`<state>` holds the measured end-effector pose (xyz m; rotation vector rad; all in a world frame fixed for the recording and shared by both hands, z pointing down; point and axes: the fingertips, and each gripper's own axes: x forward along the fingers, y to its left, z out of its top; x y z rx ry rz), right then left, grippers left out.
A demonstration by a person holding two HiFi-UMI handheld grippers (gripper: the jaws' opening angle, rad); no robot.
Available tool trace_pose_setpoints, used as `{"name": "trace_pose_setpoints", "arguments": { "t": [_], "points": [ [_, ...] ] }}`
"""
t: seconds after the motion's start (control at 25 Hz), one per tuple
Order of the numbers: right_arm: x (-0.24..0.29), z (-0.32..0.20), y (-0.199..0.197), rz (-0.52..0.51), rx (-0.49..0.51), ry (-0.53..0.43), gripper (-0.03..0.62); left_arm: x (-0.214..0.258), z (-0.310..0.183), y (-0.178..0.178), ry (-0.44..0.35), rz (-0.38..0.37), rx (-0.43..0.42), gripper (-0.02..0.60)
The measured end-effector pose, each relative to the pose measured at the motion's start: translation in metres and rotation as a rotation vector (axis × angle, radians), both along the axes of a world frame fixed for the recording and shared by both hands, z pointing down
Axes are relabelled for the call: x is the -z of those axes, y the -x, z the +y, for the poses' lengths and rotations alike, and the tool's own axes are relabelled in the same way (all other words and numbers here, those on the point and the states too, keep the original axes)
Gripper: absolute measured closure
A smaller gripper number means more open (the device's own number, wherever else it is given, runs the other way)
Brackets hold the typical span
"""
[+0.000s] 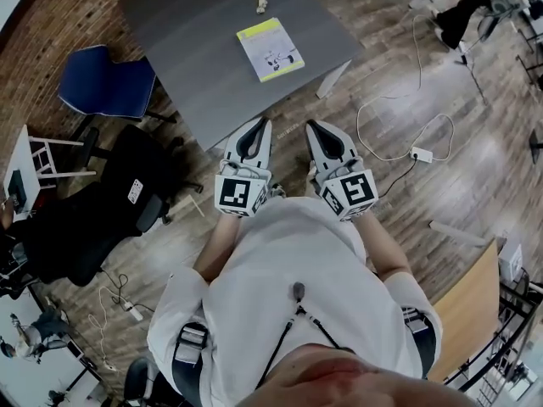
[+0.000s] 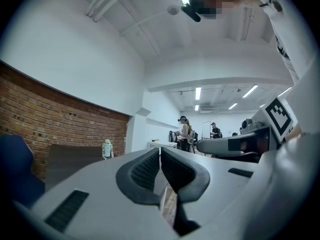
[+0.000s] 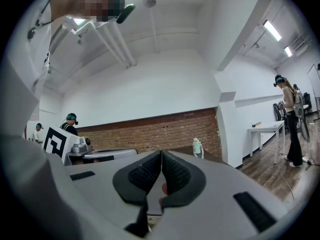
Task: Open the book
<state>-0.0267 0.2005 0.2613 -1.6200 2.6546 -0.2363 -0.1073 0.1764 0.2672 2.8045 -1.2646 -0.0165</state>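
Approach step. Book (image 1: 270,49) closed on table (image 1: 187,41). Left gripper (image 1: 261,124), right gripper (image 1: 314,125) short of book, claws pressed together, empty. Next: reach cover edge.

Place: open-plan office or lab workroom, loft style.

- Walls: exposed brick wall (image 3: 165,129) below white plaster; high white ceiling with strip lights (image 2: 198,93).
- Floor: wood planks (image 1: 441,91), with a loose white cable (image 1: 399,117) and a power strip (image 1: 422,153) lying on them.
- Furniture: grey surface (image 1: 204,49) near the brick wall; blue chair (image 1: 106,83) and black office chair (image 1: 110,202) beside it; white table (image 3: 265,129) by the far wall.
- Occupants: a standing person (image 3: 292,119) in headgear near the white table; further people (image 2: 185,134) among desks at the back of the room.
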Motion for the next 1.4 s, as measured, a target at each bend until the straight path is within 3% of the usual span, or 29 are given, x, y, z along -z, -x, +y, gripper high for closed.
{"name": "trace_pose_setpoints", "arguments": {
  "t": [0.28, 0.88, 1.4],
  "points": [
    [-0.004, -0.058, -0.028, -0.014, 0.065, 0.013, 0.557, -0.001, -0.049, -0.026, -0.003, -0.016, 0.064, 0.552],
    [-0.009, -0.239, -0.108, -0.030, 0.206, 0.055, 0.557, -0.013, -0.210, -0.105, 0.036, -0.065, 0.190, 0.552],
    [-0.021, -0.330, -0.165, -0.017, 0.349, 0.069, 0.557, -0.035, -0.289, -0.164, 0.049, -0.103, 0.315, 0.552]
  ]
}}
